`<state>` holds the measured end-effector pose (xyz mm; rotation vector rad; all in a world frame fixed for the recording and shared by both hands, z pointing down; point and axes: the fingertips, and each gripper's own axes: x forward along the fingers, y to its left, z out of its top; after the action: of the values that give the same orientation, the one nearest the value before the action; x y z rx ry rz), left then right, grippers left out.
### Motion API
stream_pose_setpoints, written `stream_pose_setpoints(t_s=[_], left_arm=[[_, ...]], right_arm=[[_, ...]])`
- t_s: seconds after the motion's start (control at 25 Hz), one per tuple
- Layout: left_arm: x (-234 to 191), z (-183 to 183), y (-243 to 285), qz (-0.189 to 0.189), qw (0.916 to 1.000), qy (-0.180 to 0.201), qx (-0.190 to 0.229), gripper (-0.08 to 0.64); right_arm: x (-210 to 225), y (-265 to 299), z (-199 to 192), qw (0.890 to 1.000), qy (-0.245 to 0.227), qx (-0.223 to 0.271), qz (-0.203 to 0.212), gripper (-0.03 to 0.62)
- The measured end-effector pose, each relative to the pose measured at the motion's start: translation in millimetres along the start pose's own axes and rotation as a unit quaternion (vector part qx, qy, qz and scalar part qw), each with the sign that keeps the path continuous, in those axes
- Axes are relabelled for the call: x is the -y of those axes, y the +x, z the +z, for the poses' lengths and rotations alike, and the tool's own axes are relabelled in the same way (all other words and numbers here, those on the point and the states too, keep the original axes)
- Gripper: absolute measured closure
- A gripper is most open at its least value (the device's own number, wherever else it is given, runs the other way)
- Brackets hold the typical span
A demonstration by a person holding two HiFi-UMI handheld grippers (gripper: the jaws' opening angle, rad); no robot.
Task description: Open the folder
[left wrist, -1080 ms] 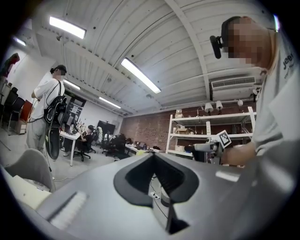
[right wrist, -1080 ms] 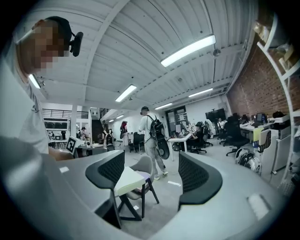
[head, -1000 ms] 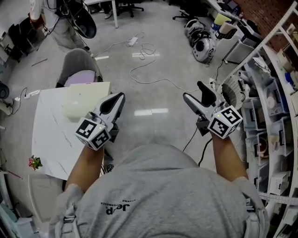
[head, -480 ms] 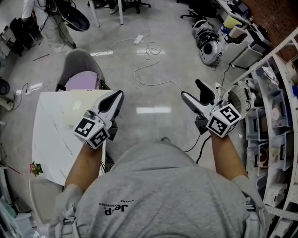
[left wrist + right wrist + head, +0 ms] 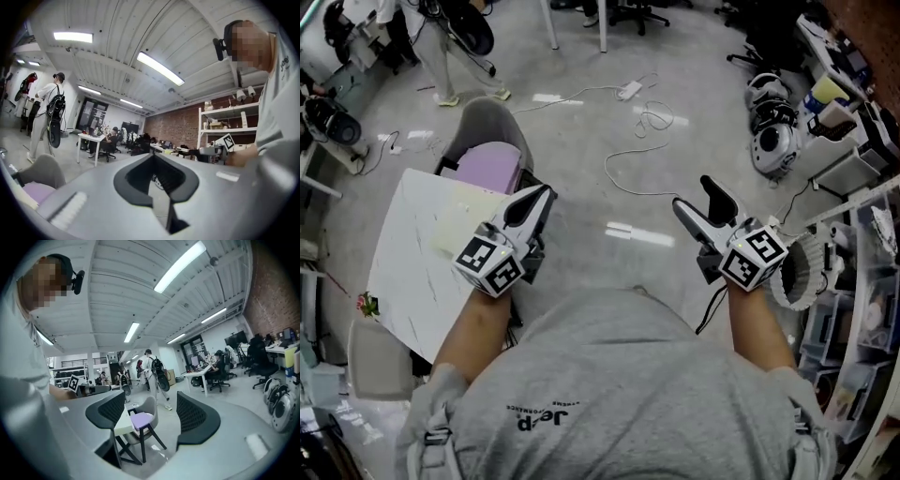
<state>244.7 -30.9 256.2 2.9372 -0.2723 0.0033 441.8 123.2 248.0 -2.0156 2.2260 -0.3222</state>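
Two grippers checked, neither on the task item. Left gripper: fingers pressed together, empty. Right gripper: fingers spread, empty. Pale folder found flat on white worktop, just left of and below left fingers, well apart from right fingers. Recommended: spread left fingers, approach low at cover's free edge, steady base with right fingers, lift slowly.

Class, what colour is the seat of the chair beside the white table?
The seat is pale purple, clearest in the head view.
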Motion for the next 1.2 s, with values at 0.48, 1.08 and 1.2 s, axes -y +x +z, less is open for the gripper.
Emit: stream_pose_setpoints(t_s=[0.48,1.08,1.2], left_arm=[[-42,-23,-13,0.108,0.9941,-0.002,-0.009,0.503],[-150,-94,-186,0.248,0.9680,-0.024,-0.031,0.503],[-164,-118,-202,0.266,0.9624,-0.039,-0.040,0.503]], right_arm=[[-9,118,-41,0.985,0.007,-0.080,0.150,0.255],[-157,268,-183,0.940,0.032,-0.241,0.240,0.258],[-169,285,-219,0.930,0.028,-0.275,0.241,0.258]])
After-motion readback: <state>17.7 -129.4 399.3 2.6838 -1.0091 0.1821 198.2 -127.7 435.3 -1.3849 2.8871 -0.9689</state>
